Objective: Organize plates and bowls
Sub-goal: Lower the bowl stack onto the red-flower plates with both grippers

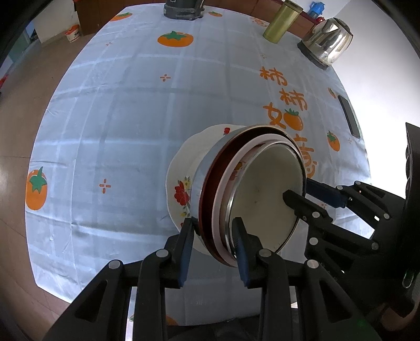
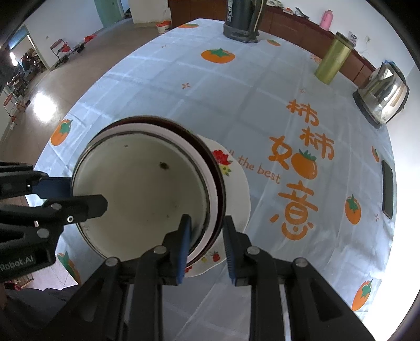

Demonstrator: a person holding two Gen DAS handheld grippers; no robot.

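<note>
A stack of nested bowls [image 1: 265, 194] stands on a white plate with red flowers [image 1: 181, 183]; a cream enamel bowl is innermost, inside a white and a dark red bowl. My left gripper [image 1: 214, 236] is shut on the stack's near rim, one finger inside, one outside. My right gripper [image 2: 206, 233] is shut on the opposite rim of the same stack [image 2: 141, 188], over the flowered plate [image 2: 237, 188]. Each gripper shows in the other's view, the right one [image 1: 302, 191] and the left one [image 2: 78, 194].
The table wears a light blue cloth with orange persimmons [image 1: 131, 118]. At the far edge stand a steel kettle [image 1: 328, 42], a green-gold flask [image 1: 282, 22] and a dark appliance [image 1: 183, 9]. A black phone [image 1: 349, 115] lies at the right edge.
</note>
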